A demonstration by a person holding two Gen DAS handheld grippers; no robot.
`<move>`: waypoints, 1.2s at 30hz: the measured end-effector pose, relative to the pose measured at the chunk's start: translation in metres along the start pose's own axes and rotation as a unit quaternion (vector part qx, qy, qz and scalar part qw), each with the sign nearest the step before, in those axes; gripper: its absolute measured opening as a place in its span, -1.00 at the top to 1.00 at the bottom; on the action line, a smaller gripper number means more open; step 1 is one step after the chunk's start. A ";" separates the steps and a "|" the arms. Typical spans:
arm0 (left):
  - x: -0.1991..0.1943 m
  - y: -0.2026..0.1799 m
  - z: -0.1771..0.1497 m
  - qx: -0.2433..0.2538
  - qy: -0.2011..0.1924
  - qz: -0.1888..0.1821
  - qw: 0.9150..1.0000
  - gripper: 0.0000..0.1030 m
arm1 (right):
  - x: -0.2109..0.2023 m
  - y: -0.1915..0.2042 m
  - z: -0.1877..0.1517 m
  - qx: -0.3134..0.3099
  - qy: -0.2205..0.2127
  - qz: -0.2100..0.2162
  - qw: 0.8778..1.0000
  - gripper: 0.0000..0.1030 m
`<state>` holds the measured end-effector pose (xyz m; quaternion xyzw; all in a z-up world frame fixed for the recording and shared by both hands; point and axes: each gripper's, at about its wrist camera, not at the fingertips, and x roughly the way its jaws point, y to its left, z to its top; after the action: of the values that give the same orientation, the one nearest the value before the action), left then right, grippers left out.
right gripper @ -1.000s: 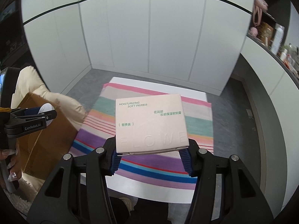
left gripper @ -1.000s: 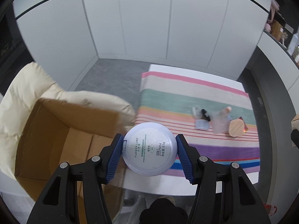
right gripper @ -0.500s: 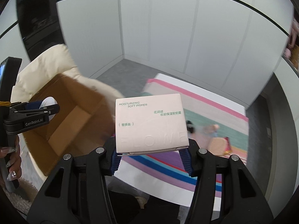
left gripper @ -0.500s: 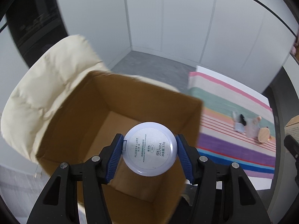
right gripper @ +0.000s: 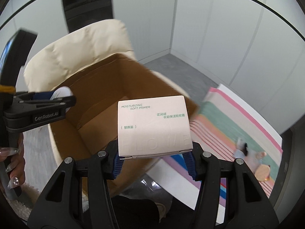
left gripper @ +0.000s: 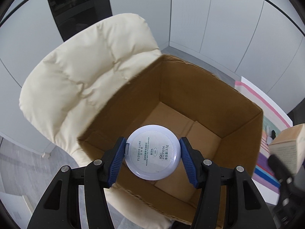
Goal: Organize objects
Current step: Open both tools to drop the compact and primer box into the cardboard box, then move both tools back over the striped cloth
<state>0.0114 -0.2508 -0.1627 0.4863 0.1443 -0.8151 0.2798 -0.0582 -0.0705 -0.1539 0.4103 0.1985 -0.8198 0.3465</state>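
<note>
Both hands swung from striped mat to over cardboard box (left gripper: 190, 103), left gripper (left gripper: 152, 155) clamping powder compact (left gripper: 152, 152), right gripper (right gripper: 153, 159) clamping primer carton (right gripper: 152, 126), ready to drop in.

A cream cushion (left gripper: 85, 80) fills the left wrist view from nine to twelve o'clock. A dark panel (left gripper: 80, 5) stands at twelve. White wall panels (left gripper: 219, 19) and grey floor (right gripper: 181, 70) lie toward two.
</note>
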 end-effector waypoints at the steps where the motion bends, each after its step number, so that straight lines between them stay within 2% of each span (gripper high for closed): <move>1: 0.000 0.001 0.000 -0.001 0.000 0.000 1.000 -0.14 | 0.003 0.005 0.001 -0.005 0.002 0.002 1.000 -0.08; 5: 0.001 0.009 0.003 -0.007 0.001 -0.012 1.000 -0.14 | 0.012 0.021 0.001 -0.013 0.010 0.017 1.000 -0.08; 10: 0.000 0.012 0.006 -0.004 -0.007 -0.007 1.000 -0.15 | 0.025 0.030 0.004 -0.012 0.013 0.009 1.000 -0.09; 11: 0.000 0.014 0.006 -0.006 -0.009 -0.008 1.000 -0.15 | 0.025 0.030 0.004 -0.008 0.012 0.008 1.000 -0.21; 12: 0.000 0.016 0.006 -0.010 -0.010 -0.010 1.000 -0.24 | 0.026 0.029 0.004 -0.004 0.012 0.007 1.000 -0.51; 13: -0.001 0.017 0.006 -0.012 -0.010 -0.010 1.000 -0.31 | 0.026 0.028 0.004 0.002 0.012 0.006 1.000 -0.65; 14: -0.002 0.018 0.007 -0.014 -0.010 -0.010 1.000 -0.47 | 0.025 0.026 0.005 0.008 0.011 0.006 1.000 -0.80; 15: -0.003 0.019 0.007 -0.018 -0.013 -0.010 1.000 -0.64 | 0.024 0.025 0.005 0.012 0.009 0.005 1.000 -0.80; 17: -0.007 0.021 0.008 -0.022 -0.020 -0.011 0.999 -0.75 | 0.020 0.022 0.004 0.013 0.010 0.004 1.000 -0.80; 29: -0.011 0.006 0.000 0.004 -0.024 -0.006 1.000 -0.75 | 0.008 0.013 -0.004 0.011 0.012 -0.004 1.000 -0.80; 36: -0.009 -0.008 -0.002 0.017 -0.025 -0.007 1.000 -0.75 | 0.003 -0.009 -0.009 0.035 0.011 -0.015 0.999 -0.80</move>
<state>0.0118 -0.2407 -0.1566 0.4690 0.1270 -0.8314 0.2695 -0.0617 -0.0599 -0.1610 0.4284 0.1797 -0.8266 0.3177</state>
